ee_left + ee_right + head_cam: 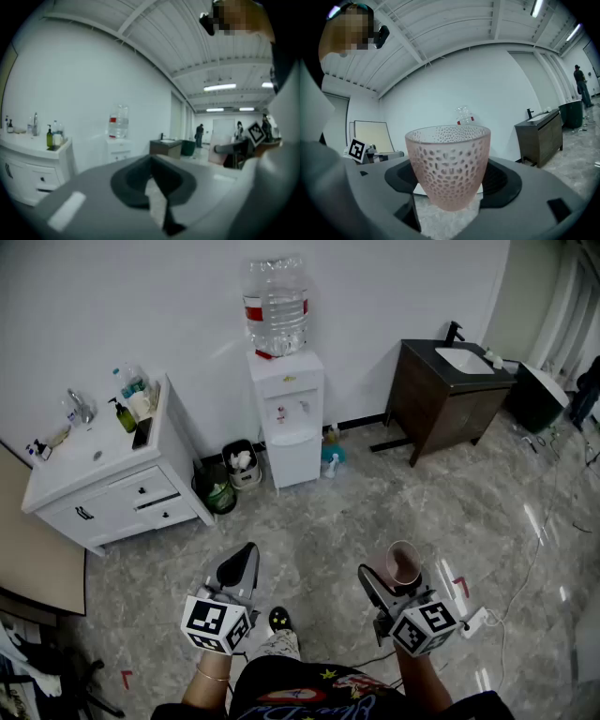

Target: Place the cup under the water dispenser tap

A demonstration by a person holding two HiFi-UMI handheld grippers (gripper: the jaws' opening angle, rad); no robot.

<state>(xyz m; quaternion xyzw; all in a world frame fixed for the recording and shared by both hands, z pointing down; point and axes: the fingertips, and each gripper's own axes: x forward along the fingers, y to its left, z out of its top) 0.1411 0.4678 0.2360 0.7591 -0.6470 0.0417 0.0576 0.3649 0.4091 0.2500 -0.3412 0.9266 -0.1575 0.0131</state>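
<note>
While well apart from the water dispenser point(286, 390), carrying: right claw point(398, 577) clamped on pink cup point(447, 164) (left claw point(242, 563) together, empty); probably next: approach, lower under tap point(282, 414).

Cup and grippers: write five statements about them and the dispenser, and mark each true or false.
1. The right gripper holds the pink cup upright. True.
2. The cup stands under the tap of the water dispenser. False: it is in the right gripper, across the floor from the dispenser.
3. The left gripper holds a bottle. False: its jaws are together with nothing between them.
4. A water bottle sits on top of the dispenser. True.
5. The dispenser stands between a white vanity and a dark vanity. True.
</note>
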